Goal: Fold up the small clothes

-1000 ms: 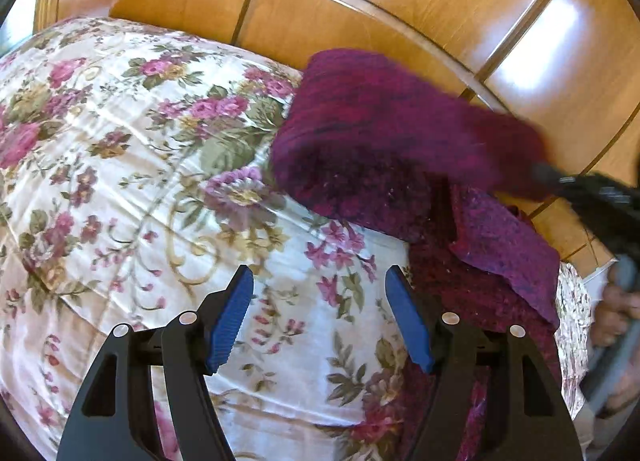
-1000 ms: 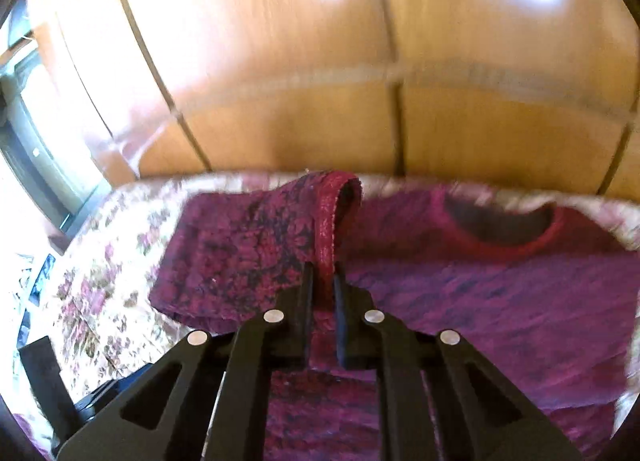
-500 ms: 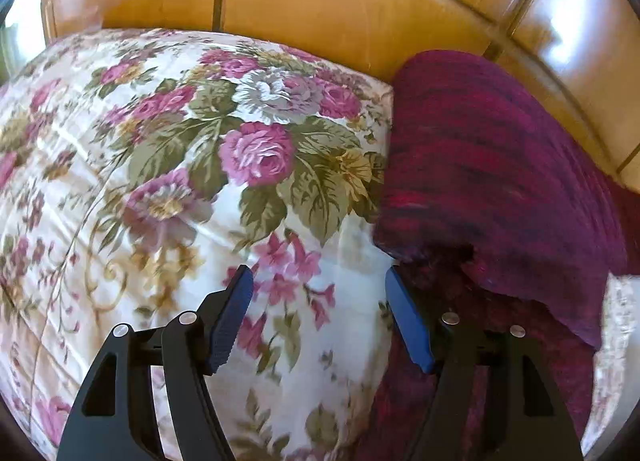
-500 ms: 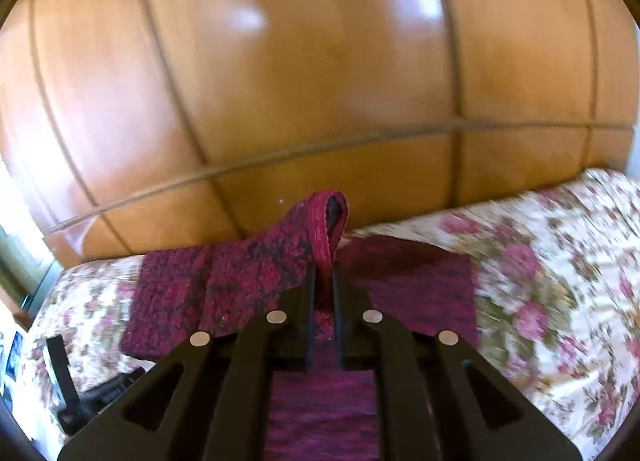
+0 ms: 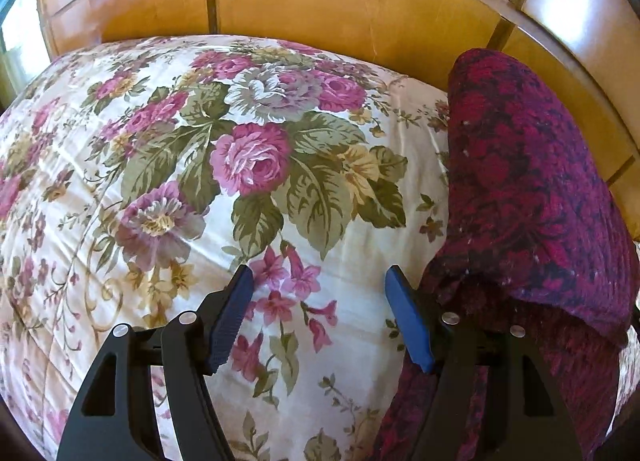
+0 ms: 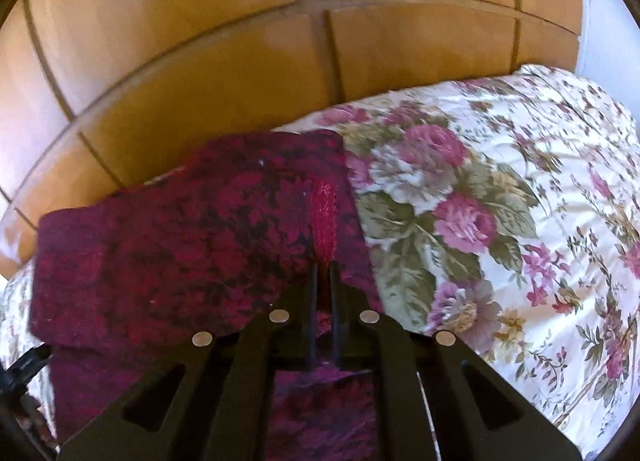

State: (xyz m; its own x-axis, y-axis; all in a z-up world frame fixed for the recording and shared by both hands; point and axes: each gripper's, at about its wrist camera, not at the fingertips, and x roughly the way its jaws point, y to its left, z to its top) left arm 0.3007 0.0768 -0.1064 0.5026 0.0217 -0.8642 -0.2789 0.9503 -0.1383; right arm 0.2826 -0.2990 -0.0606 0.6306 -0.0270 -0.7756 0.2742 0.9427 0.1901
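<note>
- Our right gripper (image 6: 324, 269) was clamped shut on the red ribbed cuff (image 6: 323, 217) of a magenta-and-black knitted sweater (image 6: 180, 245), the jaws pinched almost together with only that thin edge between them.
- Our left gripper (image 5: 318, 321) stood wide and empty, its blue pads (image 5: 408, 325) hanging over bare quilt with nothing between them; the right-hand pad sat just beside the sweater's edge, and we could not tell whether it touched.
- The sweater lay along one side of the bed against the wooden headboard (image 5: 320, 1), partly doubled over itself: in the left wrist view a thick rounded fold (image 5: 532, 181) bulged above a flatter layer.
- We judged the fold to be in hand, with the held sleeve carried across the body and not yet laid down.
- The grip was on a narrow strip of cuff, so a hard pull could have slipped it free, or stretched the loose knit out of shape.
- With the left gripper pinning nothing, dragging the sleeve could have shifted the whole garment on the quilt and skewed the fold.
- Releasing while the layer stood puffed could have let the springy knit roll back open.
- The knit looked coarse, fuzzy and bulky, flecked with pale lint.
- The floral quilt (image 5: 240, 165) looked smooth, faintly glossy and stitched in lines, cream with pink roses and green leaves.
- The headboard was glossy, panelled honey-coloured wood.
</note>
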